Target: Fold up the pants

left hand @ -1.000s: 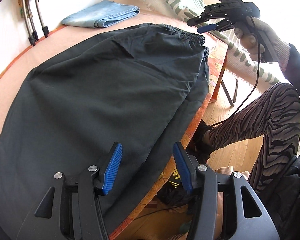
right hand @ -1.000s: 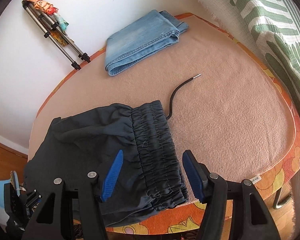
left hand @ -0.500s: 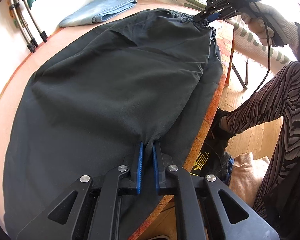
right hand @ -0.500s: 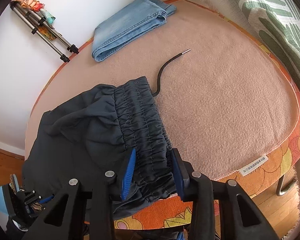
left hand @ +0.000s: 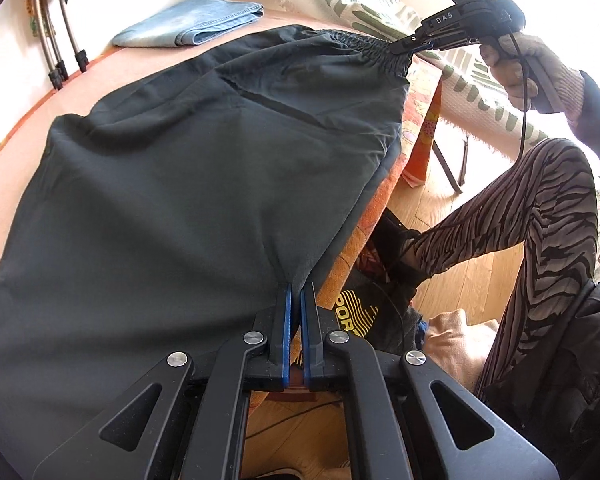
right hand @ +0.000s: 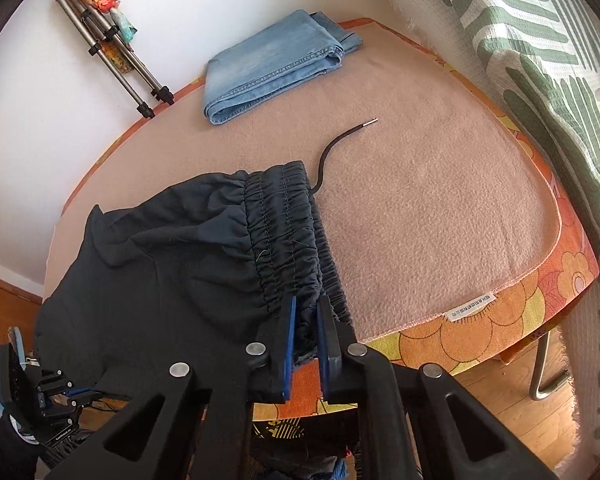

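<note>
with the left tongs (left hand: 294, 294) clamped on the black pants' (left hand: 188, 168) leg edge and the right tongs (right hand: 305, 312) clamped on the elastic waistband (right hand: 288, 232) at the bench's (right hand: 440, 216) near edge, the first fold seems under way, likely needing both carried across together.

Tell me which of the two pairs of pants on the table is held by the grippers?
The dark pants: the left gripper pinches the leg edge, the right gripper the elastic waistband. The folded blue jeans lie untouched at the far side.
</note>
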`<state>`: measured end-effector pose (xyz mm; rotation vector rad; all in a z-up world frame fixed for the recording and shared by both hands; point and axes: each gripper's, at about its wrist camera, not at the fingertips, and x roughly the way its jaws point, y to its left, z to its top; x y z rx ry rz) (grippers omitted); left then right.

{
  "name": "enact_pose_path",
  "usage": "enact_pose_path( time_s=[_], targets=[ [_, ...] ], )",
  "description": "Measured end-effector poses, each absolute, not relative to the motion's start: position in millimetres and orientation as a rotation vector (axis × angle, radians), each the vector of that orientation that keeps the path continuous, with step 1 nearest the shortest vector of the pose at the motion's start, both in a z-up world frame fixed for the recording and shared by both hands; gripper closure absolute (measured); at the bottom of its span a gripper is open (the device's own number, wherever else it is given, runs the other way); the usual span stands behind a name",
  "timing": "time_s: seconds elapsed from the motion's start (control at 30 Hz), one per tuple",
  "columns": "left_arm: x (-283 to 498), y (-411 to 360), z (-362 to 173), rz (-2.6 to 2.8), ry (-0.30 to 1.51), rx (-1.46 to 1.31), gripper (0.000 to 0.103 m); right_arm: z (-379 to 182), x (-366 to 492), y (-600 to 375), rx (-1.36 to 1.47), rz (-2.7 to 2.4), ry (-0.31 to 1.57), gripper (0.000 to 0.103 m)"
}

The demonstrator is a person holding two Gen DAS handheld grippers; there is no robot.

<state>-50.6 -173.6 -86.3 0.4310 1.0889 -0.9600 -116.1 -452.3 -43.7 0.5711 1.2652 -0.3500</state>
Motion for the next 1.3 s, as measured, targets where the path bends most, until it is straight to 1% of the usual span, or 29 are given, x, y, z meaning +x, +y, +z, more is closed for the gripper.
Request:
enact_pose_path(
  time_s=[0.13,0.17,0.2,0.23,0.27,0.3,0.43,0.5,0.57,0.63,0.73,0.83,0.93,1.03,1.07,1.1,1.13,1.3],
  targets=[
    [-50,-174,-93,-0.947,1.100,0.423,0.100,-54,-110,-442,0.419,-0.393,1.334,0.096],
    [-50,-172,-92,-0.946,1.106,0.415,0.100,-52,-107,-438,0.372,-0.403,1.342,0.092],
    [-50,-170,-89,-0.942,1.105,0.409,0.099,-47,-104,-435,0.325,-0.415,1.345,0.086],
    [-50,-167,-85,-0.936,1.097,0.402,0.097,-41,-100,-431,0.278,-0.419,1.341,0.084],
    [-50,-163,-81,-0.929,1.092,0.392,0.092,-32,-97,-427,0.244,-0.418,1.320,0.071],
    [-50,-158,-77,-0.925,1.086,0.379,0.090,-23,-95,-424,0.225,-0.415,1.294,0.062],
    [-46,-128,-59,-0.871,1.062,0.308,0.086,6,-76,-400,0.197,-0.363,1.213,0.061],
    [-42,-106,-50,-0.827,1.057,0.254,0.077,14,-62,-383,0.193,-0.314,1.191,0.058],
    [-36,-79,-41,-0.773,1.045,0.195,0.072,20,-48,-365,0.193,-0.261,1.168,0.054],
    [-30,-47,-30,-0.712,1.036,0.131,0.070,21,-33,-345,0.189,-0.209,1.157,0.051],
    [-19,12,-16,-0.600,1.016,0.006,0.069,21,-12,-310,0.175,-0.121,1.147,0.051],
    [-11,83,-5,-0.471,0.987,-0.167,0.064,20,6,-272,0.160,-0.028,1.139,0.051],
    [-10,155,1,-0.317,0.945,-0.296,0.064,17,23,-233,0.145,0.052,1.141,0.051],
    [-17,219,-4,-0.179,0.920,-0.365,0.063,12,39,-199,0.131,0.117,1.145,0.051],
    [-21,238,-7,-0.136,0.916,-0.386,0.061,10,44,-190,0.131,0.138,1.146,0.051],
    [-25,257,-11,-0.095,0.912,-0.404,0.055,9,49,-181,0.132,0.159,1.148,0.051],
    [-28,274,-15,-0.058,0.908,-0.418,0.053,7,54,-172,0.133,0.179,1.149,0.051],
    [-48,341,-42,0.130,0.909,-0.487,0.053,-3,77,-127,0.115,0.255,1.160,0.051]
  ],
)
